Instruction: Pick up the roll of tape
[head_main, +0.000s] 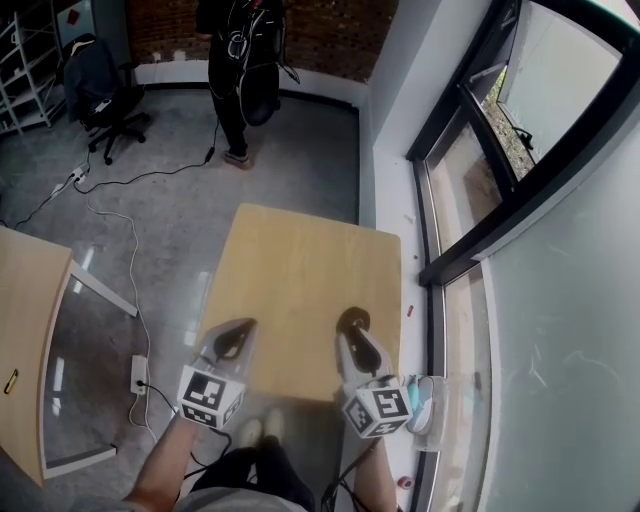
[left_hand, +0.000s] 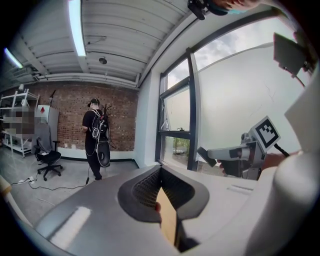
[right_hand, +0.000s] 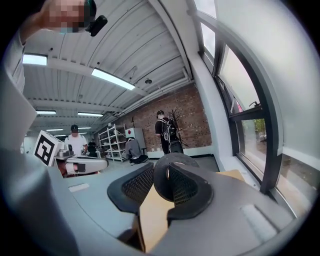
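The roll of tape (head_main: 354, 320) is a black ring held above the wooden table (head_main: 300, 260). My right gripper (head_main: 353, 324) is shut on it. In the right gripper view the tape (right_hand: 172, 157) stands upright between the two dark pads of the right gripper (right_hand: 162, 184), with the table showing below. My left gripper (head_main: 236, 341) hovers over the table's left front edge, jaws open and empty. In the left gripper view the left gripper (left_hand: 159, 189) shows only bare table through its gap, and the right gripper (left_hand: 220, 154) appears off to the right.
A person (head_main: 240, 70) stands at the far end of the room beside an office chair (head_main: 100, 90). Cables and a power strip (head_main: 139, 373) lie on the floor at left. A second table (head_main: 25, 330) is at far left. A window wall (head_main: 480, 200) runs along the right.
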